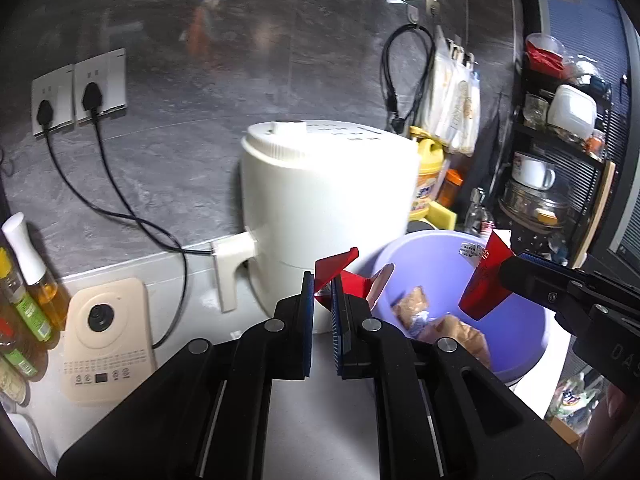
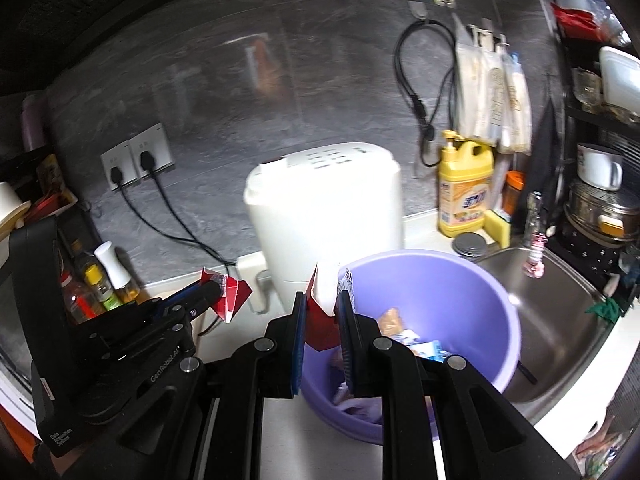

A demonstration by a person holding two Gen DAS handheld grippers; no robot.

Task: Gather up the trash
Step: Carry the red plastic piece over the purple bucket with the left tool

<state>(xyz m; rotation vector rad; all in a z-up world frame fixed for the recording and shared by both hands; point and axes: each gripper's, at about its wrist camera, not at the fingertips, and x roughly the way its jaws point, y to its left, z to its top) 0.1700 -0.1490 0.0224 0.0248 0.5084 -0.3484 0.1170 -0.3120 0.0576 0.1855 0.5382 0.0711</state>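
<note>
A purple basin [image 1: 440,256] [image 2: 460,300] stands on the counter with several wrappers [image 1: 416,304] [image 2: 416,346] lying in it. My left gripper [image 1: 322,292] is shut on a folded red carton scrap [image 1: 336,270], just left of the basin's rim. From the right wrist view, the left gripper [image 2: 216,290] and its red scrap [image 2: 234,294] hang over the counter to the left. My right gripper [image 2: 322,308] is shut on a red and white carton piece [image 2: 320,300] at the basin's near left rim. In the left wrist view the right gripper [image 1: 506,276] holds that red piece [image 1: 486,280] above the basin.
A white air fryer [image 1: 328,208] [image 2: 324,208] stands right behind the basin, its cable running to wall sockets [image 1: 80,92]. A cream appliance [image 1: 106,340] and oil bottles [image 1: 28,280] sit left. A yellow detergent bottle [image 2: 464,188], steel sink [image 2: 560,320] and dish rack [image 1: 560,140] lie right.
</note>
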